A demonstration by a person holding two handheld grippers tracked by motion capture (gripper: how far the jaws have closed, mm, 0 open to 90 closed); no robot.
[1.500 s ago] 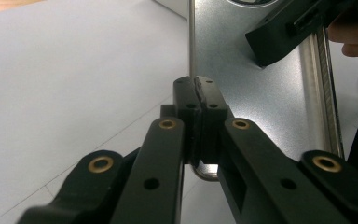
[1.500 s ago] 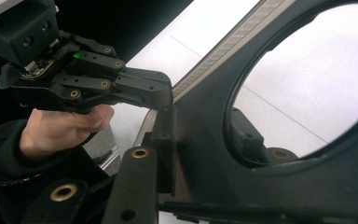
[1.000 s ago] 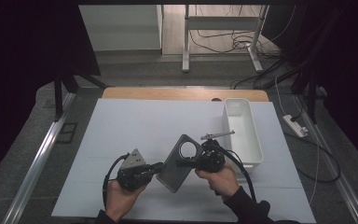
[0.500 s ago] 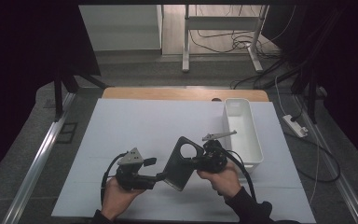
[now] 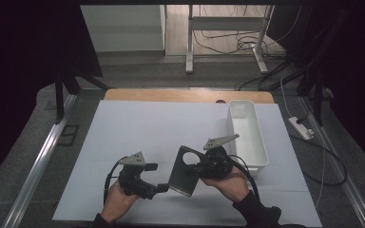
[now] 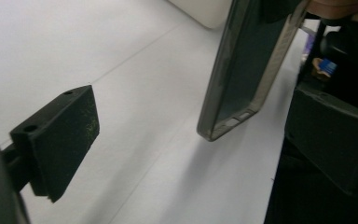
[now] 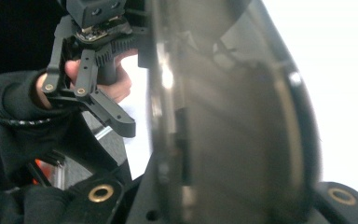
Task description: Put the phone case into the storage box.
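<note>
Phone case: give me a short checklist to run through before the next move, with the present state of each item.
1. Right gripper shut on the phone case: ok; the case stands clamped in its jaws.
2. Left gripper free of the case: ok; its jaws have just been opening, and in the left gripper view the case hangs between them, untouched.
3. Case lifted off the table: ok in the left gripper view; its lower edge hangs above the white surface.
4. White bin ready to receive: ok, it looks empty.
5. Firmness of the grip: cannot tell.

The phone case (image 7: 233,116) looms blurred, cut off top and bottom.
</note>
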